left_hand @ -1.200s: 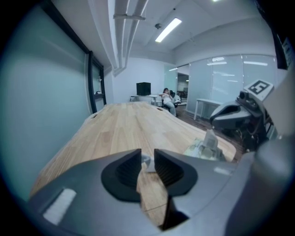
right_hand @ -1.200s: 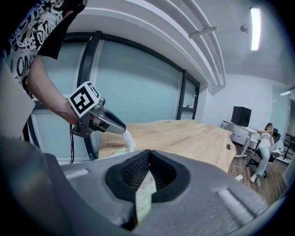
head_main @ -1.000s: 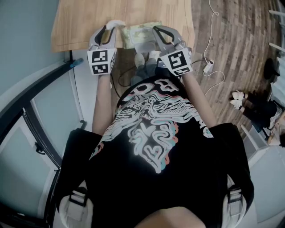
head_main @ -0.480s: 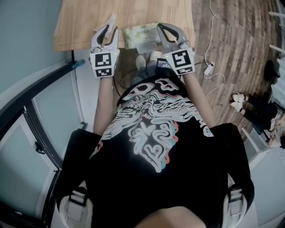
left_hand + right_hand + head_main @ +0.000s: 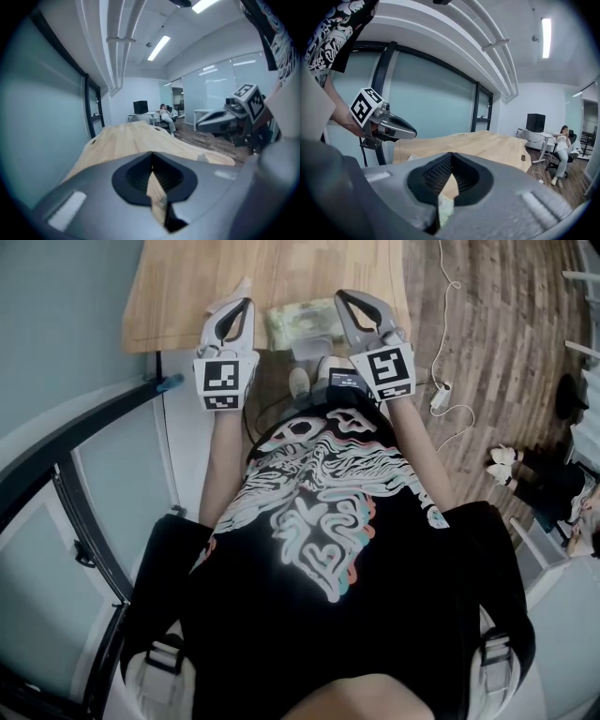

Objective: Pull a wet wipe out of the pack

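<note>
A pale green wet-wipe pack (image 5: 300, 319) lies at the near edge of the wooden table (image 5: 187, 287), between my two grippers. My left gripper (image 5: 246, 302) hangs above the table edge to the left of the pack, jaws shut and empty (image 5: 151, 154). A small white wipe (image 5: 244, 284) lies on the table just beyond its tip, also seen as a white scrap (image 5: 411, 158). My right gripper (image 5: 339, 294) is held to the right of the pack, jaws shut with nothing between them (image 5: 451, 154). Below the closed tips a bit of the pack (image 5: 445, 210) shows.
Under the table edge are the person's feet (image 5: 302, 379). White cables and a plug (image 5: 439, 388) lie on the wood floor at the right, with shoes (image 5: 502, 446) further right. A glass partition with a dark frame (image 5: 84, 502) runs along the left.
Both grippers have lifted from the table edge. The left gripper's jaws, open around the white wipe a second ago, are now shut and the wipe lies free on the table.
</note>
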`<action>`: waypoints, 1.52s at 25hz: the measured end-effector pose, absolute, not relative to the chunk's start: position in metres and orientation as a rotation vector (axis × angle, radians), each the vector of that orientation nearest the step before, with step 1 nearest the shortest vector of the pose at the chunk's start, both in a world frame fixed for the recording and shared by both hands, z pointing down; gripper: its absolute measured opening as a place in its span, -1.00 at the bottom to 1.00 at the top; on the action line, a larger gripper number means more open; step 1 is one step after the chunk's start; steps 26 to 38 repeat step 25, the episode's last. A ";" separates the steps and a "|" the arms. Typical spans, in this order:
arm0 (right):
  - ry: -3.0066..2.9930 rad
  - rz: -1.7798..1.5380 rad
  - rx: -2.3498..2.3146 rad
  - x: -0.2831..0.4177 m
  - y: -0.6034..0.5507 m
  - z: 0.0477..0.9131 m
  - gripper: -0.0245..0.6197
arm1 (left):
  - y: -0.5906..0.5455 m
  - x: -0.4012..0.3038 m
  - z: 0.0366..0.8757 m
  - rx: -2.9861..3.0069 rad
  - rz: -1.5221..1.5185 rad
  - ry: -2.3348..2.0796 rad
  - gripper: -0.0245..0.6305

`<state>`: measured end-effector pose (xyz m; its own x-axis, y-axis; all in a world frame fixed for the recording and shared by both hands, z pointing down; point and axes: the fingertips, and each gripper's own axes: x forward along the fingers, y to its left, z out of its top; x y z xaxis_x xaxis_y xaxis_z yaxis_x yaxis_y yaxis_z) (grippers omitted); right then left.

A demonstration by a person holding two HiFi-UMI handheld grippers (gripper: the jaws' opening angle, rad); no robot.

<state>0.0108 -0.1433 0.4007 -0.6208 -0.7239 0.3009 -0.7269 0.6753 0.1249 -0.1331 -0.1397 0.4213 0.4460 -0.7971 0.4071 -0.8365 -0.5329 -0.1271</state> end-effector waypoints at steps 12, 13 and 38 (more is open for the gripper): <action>-2.573 0.008 1.148 0.012 -0.143 0.397 -0.93 | -0.143 -0.129 0.412 2.601 0.633 -1.484 -0.96; -2.573 0.009 1.148 0.013 -0.142 0.397 -0.93 | -0.142 -0.129 0.412 2.599 0.632 -1.484 -0.96; -2.572 0.022 1.143 0.022 -0.140 0.401 -0.93 | -0.140 -0.118 0.415 2.598 0.645 -1.475 -0.96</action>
